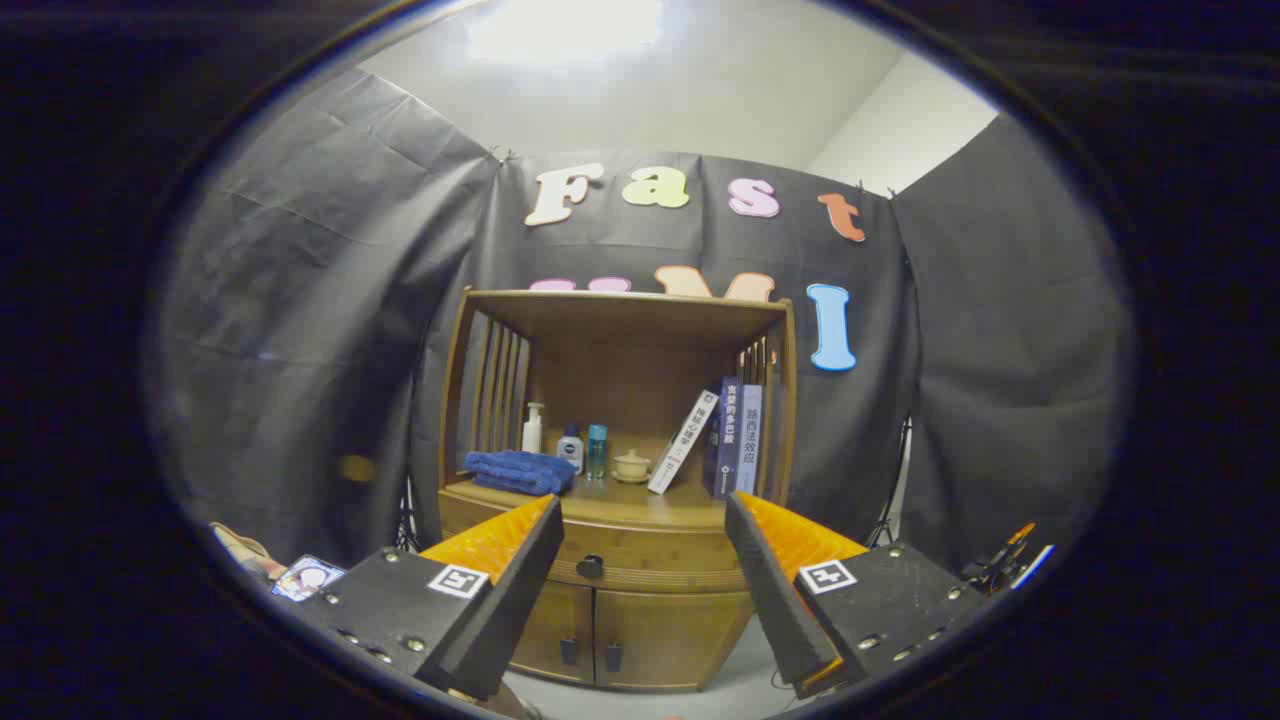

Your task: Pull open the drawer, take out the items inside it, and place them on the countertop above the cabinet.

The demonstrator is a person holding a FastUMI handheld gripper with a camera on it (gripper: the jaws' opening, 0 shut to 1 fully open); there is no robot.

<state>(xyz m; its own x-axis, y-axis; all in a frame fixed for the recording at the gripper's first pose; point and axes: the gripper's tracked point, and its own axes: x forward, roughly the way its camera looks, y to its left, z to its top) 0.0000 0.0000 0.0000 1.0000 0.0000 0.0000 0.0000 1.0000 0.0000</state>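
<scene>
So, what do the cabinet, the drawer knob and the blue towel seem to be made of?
The cabinet looks like brown wood with a smooth, slightly glossy finish; grain shows. The drawer knob is dark and round, perhaps metal or plastic. The blue towel looks like soft folded cloth. The gripper is open.

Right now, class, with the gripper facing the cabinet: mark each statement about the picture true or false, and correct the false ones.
1. The drawer is shut. True.
2. The gripper is shut on the knob. False: its fingers are open and apart, with the knob seen between them, beyond the tips.
3. A folded blue towel lies on the countertop. True.
4. The books stand left of the towel. False: they stand at the right end, one white book leaning against them.
5. A pump bottle stands behind the towel. True.
</scene>
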